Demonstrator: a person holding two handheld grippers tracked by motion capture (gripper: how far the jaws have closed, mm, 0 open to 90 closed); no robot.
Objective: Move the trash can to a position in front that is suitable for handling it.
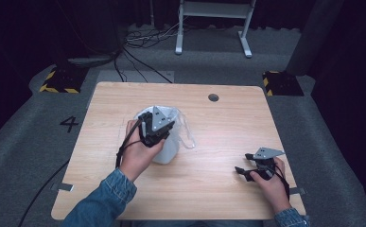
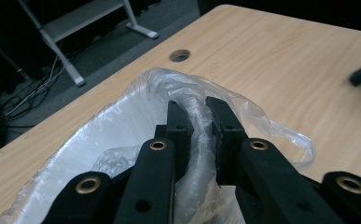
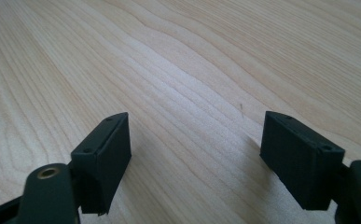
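My left gripper (image 2: 197,119) pinches the clear plastic liner (image 2: 122,121) over the white bin's rim, between its jaws; right gripper (image 3: 194,154) gapes wide, empty, well apart.

— How many things stand on the table (image 1: 218,142)?
— One white bin (image 1: 169,151), lined with one clear plastic bag (image 2: 187,88).
— And the tools?
— Two grippers: the left gripper (image 2: 197,116) and the right gripper (image 3: 194,154), one per hand.
— Holes in the tabletop?
— One round hole (image 1: 213,98).
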